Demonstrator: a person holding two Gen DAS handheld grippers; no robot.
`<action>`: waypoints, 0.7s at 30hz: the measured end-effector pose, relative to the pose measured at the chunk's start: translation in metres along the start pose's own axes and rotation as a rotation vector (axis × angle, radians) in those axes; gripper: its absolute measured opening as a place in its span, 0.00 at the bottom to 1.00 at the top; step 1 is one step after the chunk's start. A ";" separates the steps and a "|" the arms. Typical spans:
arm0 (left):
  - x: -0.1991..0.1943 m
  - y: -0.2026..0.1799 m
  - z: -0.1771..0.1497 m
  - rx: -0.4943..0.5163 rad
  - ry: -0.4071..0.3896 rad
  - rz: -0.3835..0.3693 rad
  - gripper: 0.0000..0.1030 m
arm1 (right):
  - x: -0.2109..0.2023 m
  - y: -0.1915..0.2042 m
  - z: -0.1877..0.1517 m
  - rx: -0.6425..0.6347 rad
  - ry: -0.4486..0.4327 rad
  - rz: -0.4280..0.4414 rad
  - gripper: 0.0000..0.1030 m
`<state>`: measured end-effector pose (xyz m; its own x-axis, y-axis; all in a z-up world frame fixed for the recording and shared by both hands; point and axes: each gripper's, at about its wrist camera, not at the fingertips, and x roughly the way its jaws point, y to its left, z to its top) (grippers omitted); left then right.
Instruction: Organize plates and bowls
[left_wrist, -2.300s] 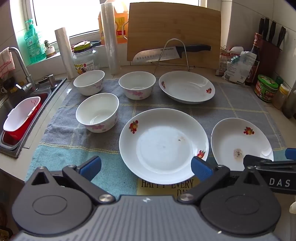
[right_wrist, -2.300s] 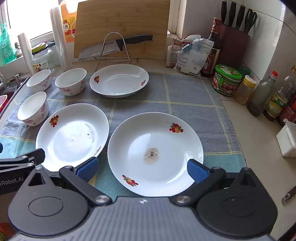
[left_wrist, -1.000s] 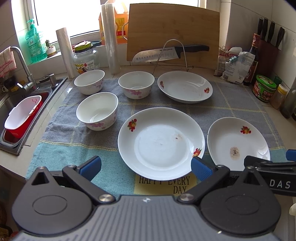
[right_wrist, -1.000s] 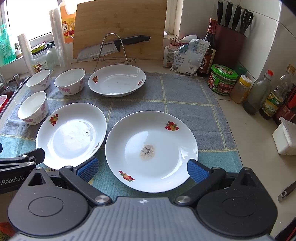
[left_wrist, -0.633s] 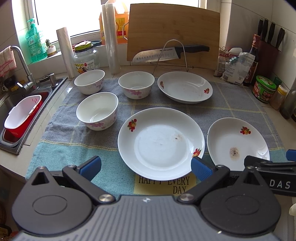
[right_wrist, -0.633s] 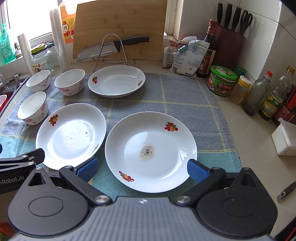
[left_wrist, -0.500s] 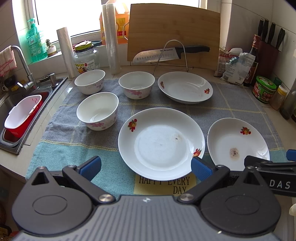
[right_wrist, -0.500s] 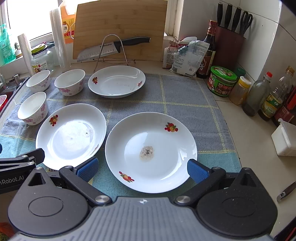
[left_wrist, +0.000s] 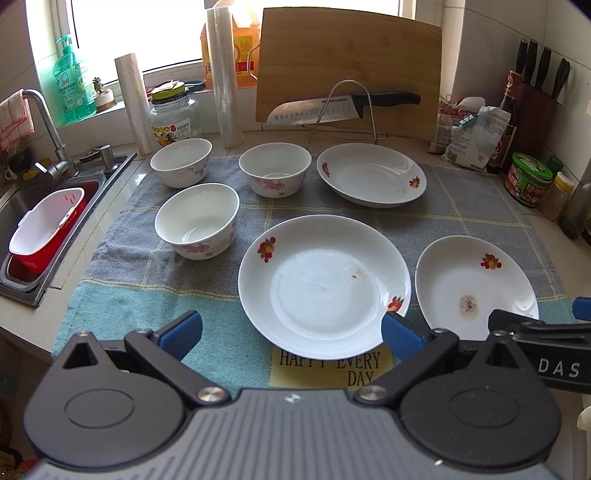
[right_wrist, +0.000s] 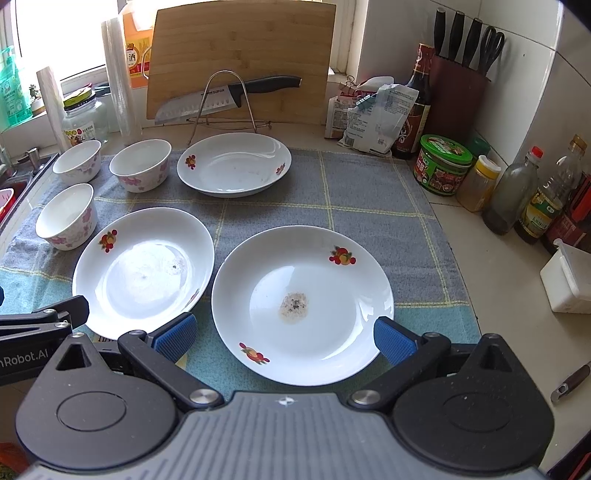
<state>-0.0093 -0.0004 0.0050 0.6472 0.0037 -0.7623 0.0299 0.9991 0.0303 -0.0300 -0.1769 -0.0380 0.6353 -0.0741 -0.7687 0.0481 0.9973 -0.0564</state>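
Left wrist view: left hand-held gripper (left_wrist: 291, 330) released, jaws wide, nothing held, hovering at the near edge of the white fruit-print ceramic plate (left_wrist: 324, 282) at 12 o'clock. Right hand-held gripper (right_wrist: 282, 338) likewise released, over the stained white ceramic plate (right_wrist: 302, 303). Third plate (right_wrist: 233, 164) at 11 o'clock; three white floral ceramic bowls (left_wrist: 196, 220) at 10 o'clock. All on the grey-teal checked towel (right_wrist: 369, 206) on the worktop (right_wrist: 491, 295). Likely stiff, glazed, slippery, chippable: pinch the rim, not the flat. Plates nearly touch; open towel at 1 o'clock, bottles and jars (right_wrist: 511, 195) crowd 2 o'clock.
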 end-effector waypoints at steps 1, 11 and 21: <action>0.000 0.000 0.000 0.000 -0.001 0.000 0.99 | 0.000 0.000 0.000 0.001 -0.001 0.000 1.00; 0.000 0.003 0.000 -0.002 -0.001 -0.006 0.99 | -0.002 0.003 -0.001 -0.001 -0.009 -0.010 1.00; 0.002 0.008 0.003 0.004 -0.002 -0.018 0.99 | -0.004 0.007 -0.001 0.004 -0.013 -0.022 1.00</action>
<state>-0.0060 0.0075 0.0058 0.6481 -0.0146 -0.7615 0.0448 0.9988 0.0190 -0.0325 -0.1695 -0.0358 0.6441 -0.0963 -0.7589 0.0655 0.9953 -0.0707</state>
